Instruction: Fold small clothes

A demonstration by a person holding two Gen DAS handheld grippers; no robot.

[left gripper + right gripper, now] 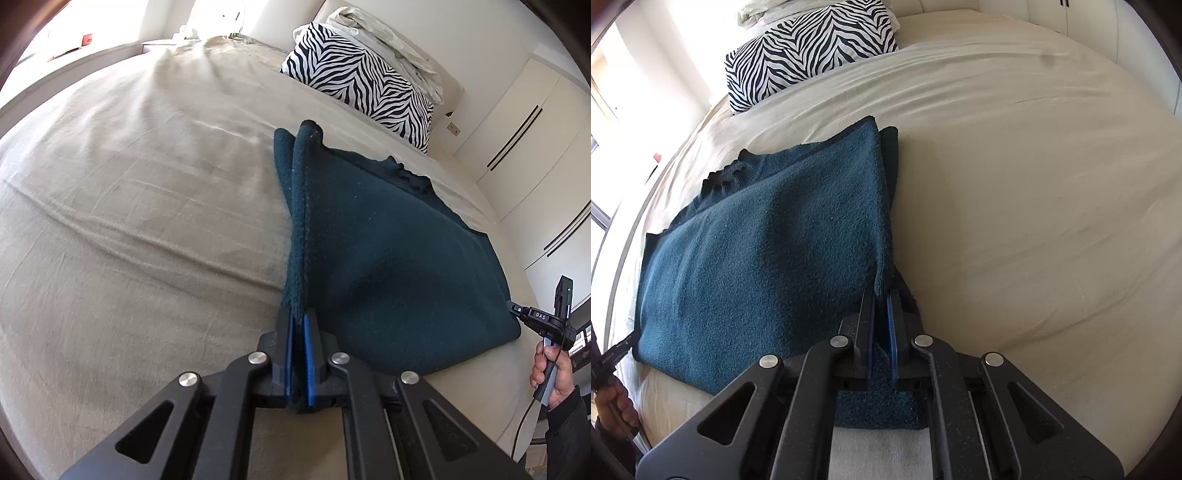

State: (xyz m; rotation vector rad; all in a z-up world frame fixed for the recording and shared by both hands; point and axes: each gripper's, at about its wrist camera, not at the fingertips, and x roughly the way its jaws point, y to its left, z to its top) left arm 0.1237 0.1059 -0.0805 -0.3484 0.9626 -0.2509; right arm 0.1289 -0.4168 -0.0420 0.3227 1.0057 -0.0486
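A dark teal knit garment (pixel 388 251) lies partly folded on the bed, stretched between my two grippers. My left gripper (pixel 299 314) is shut on one edge of it, the cloth pinched between the blue pads. My right gripper (pixel 881 291) is shut on the opposite edge of the garment (pixel 768 258). Each gripper shows in the other's view: the right one (pixel 517 308) at the garment's far corner, the left one (pixel 626 343) at the left edge. The ribbed collar (pixel 727 177) lies toward the pillows.
The bed (pixel 129 221) is covered by a beige sheet (pixel 1034 184). A zebra-striped pillow (pixel 362 85) (pixel 809 44) and a white one (pixel 391 40) lie at its head. White wardrobe doors (pixel 528 147) stand beside the bed. Bright windows are behind the bed.
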